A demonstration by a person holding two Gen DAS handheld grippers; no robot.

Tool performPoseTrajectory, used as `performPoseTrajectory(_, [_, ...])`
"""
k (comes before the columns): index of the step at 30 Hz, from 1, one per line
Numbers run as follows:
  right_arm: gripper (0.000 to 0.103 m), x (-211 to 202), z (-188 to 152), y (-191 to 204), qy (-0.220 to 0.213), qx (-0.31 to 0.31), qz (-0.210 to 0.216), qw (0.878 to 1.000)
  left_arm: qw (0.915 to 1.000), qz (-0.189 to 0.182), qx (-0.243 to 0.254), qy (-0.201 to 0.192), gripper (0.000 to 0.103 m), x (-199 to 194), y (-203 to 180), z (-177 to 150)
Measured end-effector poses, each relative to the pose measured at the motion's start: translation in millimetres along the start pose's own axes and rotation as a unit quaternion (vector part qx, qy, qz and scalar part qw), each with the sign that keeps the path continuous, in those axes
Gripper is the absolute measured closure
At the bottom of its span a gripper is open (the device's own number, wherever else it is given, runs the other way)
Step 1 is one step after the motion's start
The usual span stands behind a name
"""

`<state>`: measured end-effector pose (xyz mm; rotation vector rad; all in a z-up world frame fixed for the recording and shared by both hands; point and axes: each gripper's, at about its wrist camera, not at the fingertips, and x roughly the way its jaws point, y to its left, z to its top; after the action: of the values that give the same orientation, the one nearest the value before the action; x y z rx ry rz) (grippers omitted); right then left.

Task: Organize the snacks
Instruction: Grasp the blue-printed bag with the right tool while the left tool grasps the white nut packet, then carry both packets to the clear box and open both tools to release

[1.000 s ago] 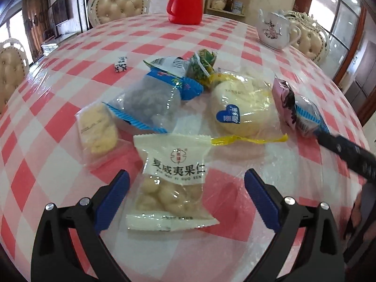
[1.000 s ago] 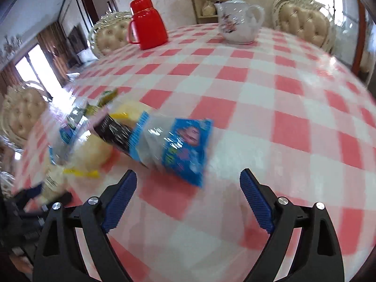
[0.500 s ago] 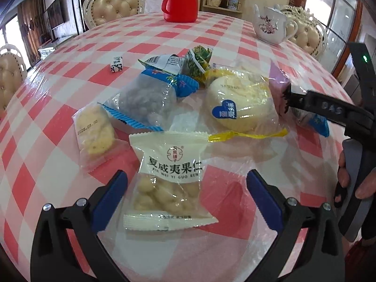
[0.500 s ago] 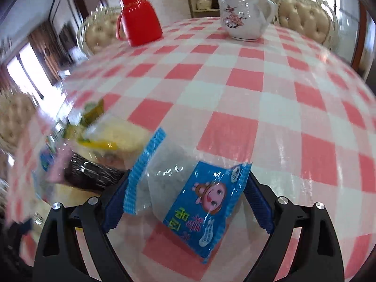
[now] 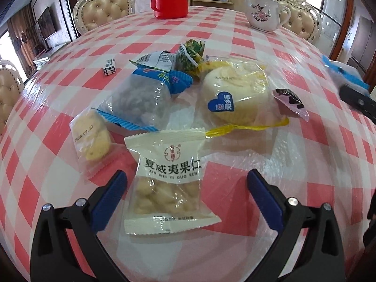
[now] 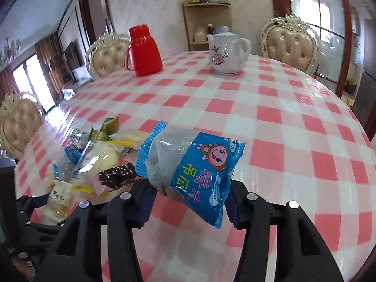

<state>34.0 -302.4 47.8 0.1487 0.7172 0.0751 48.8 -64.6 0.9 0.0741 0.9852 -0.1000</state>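
My right claw [image 6: 190, 199] pinches a blue snack packet [image 6: 195, 171] lifted above the checked desk [image 6: 293, 127], best carried gently clear of the pile, while my left claw [image 5: 185, 197] hangs spread over a nut packet [image 5: 169, 178].

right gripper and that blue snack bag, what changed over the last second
The right gripper closed on the blue snack bag and carried it right, away from the pile; a second ago its fingers were open with the bag on the table. The left gripper stayed open around the white nut packet. The remaining snacks did not shift.
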Motion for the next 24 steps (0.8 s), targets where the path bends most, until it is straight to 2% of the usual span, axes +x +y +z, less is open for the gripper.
performPoseTrajectory(4, [0.053, -5, -1, 4, -0.003, -0.006, 0.008, 1.000, 1.0000, -0.006, -0.004, -0.007, 0.003, -1, 1, 0])
performPoseTrajectory(5, [0.053, -5, -1, 6, -0.003, -0.010, 0.012, 1.000, 0.9998, -0.004, 0.000, -0.018, 0.023, -4, 1, 0])
performPoseTrajectory(6, [0.053, -5, -1, 7, -0.002, -0.012, 0.014, 1.000, 0.9996, 0.007, 0.007, -0.027, 0.053, -7, -1, -1])
performPoseTrajectory(12, [0.053, -2, -2, 6, 0.000, -0.013, 0.013, 1.000, 0.9986, -0.015, 0.019, -0.048, 0.056, -15, -3, -4])
performPoseTrajectory(15, [0.053, 1, -3, 2, 0.002, -0.006, 0.012, 1.000, 0.9977, -0.014, 0.021, -0.064, 0.056, -21, -3, -5])
performPoseTrajectory(24, [0.053, 17, -4, -23, 0.010, 0.041, 0.003, 0.999, 0.9958, -0.033, -0.020, -0.083, 0.056, -31, 12, -2])
